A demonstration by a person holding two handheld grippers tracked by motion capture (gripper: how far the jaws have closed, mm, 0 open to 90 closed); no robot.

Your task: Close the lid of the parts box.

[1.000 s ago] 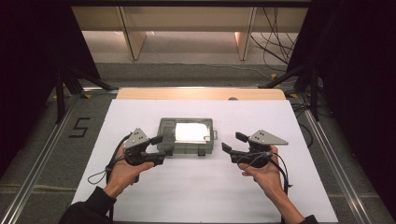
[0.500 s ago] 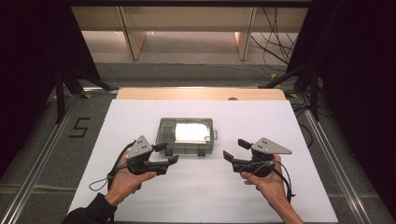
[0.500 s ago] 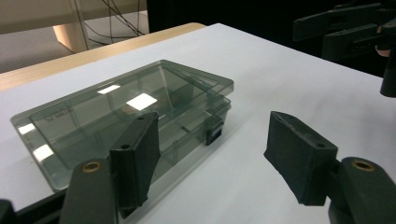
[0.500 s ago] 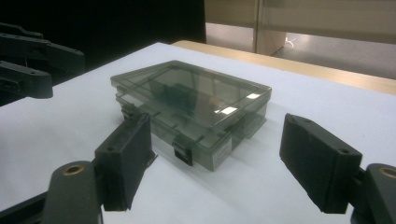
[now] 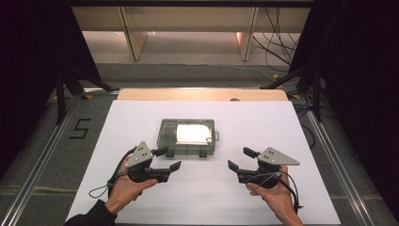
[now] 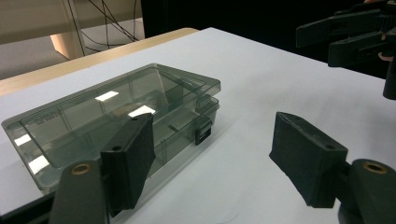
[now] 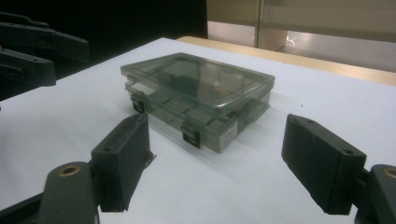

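A smoky clear plastic compartment box (image 5: pixel 187 136) lies in the middle of the white table (image 5: pixel 282 127), lid down, two latches on its near side. My left gripper (image 5: pixel 168 159) stands open just off the box's near left corner, empty. My right gripper (image 5: pixel 242 159) is open too, near and to the right of the box, holding nothing. In the left gripper view the box (image 6: pixel 112 116) lies left of the open jaws (image 6: pixel 224 158). The right gripper view has the box (image 7: pixel 198 95) straight ahead beyond the open jaws (image 7: pixel 219 163).
A wooden strip (image 5: pixel 202 94) edges the table's far side. Metal rails (image 5: pixel 37 160) run along both sides, and a "5" mark (image 5: pixel 79 128) is on the floor at the left. Cables (image 5: pixel 277 42) lie on the floor beyond.
Both grippers have drawn back from the box toward the near edge of the table. The box has stayed in place.
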